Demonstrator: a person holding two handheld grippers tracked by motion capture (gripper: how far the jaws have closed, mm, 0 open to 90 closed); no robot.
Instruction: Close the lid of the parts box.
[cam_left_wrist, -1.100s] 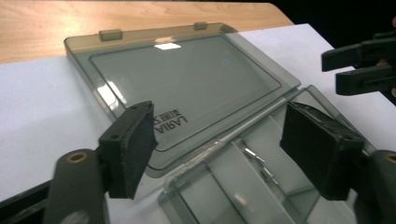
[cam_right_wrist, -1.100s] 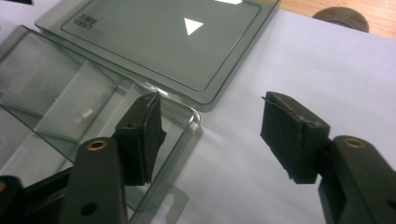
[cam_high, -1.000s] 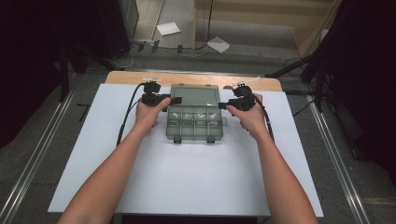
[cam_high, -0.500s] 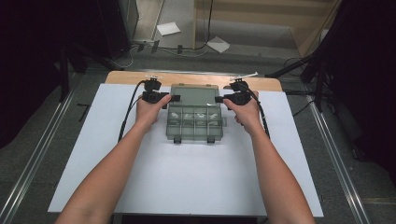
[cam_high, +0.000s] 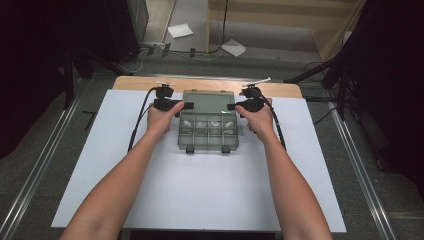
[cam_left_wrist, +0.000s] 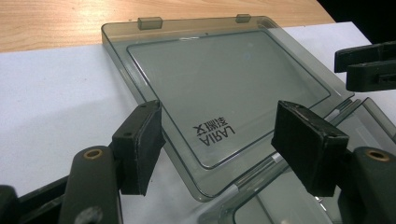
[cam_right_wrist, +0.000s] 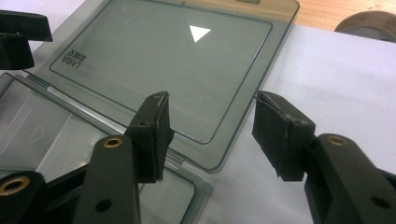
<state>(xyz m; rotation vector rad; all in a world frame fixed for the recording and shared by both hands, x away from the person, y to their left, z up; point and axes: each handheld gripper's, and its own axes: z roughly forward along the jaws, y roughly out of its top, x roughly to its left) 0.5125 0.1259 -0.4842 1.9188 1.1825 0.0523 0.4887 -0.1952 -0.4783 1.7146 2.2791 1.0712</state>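
Note:
A smoky clear compartment box (cam_high: 207, 134) lies open on the white table top (cam_high: 200, 190), with small white parts in its cells. Its lid (cam_high: 208, 101) lies folded back flat toward the wooden back edge. My left gripper (cam_high: 187, 105) points in from the left. It is open, and its pads straddle the lid's corner by the hinge (cam_left_wrist: 217, 144) without pressing on it. My right gripper (cam_high: 230, 106) points in from the right. Its jaws have just been closing, and the lid's other hinge corner (cam_right_wrist: 210, 133) lies between the parted pads. The lid (cam_right_wrist: 163, 56) carries printed lettering.
A strip of wooden table (cam_high: 200, 84) shows behind the white sheet. Black cables (cam_high: 137, 125) trail from both grippers along the forearms. Papers (cam_high: 179, 31) lie on the floor beyond, and metal rails (cam_high: 35, 170) run beside the table. A brown round object (cam_right_wrist: 373, 21) sits past the lid.
My right hand has slid left, in toward the lid's right edge, and its jaws have narrowed a little. The left hand and the box have stayed put.

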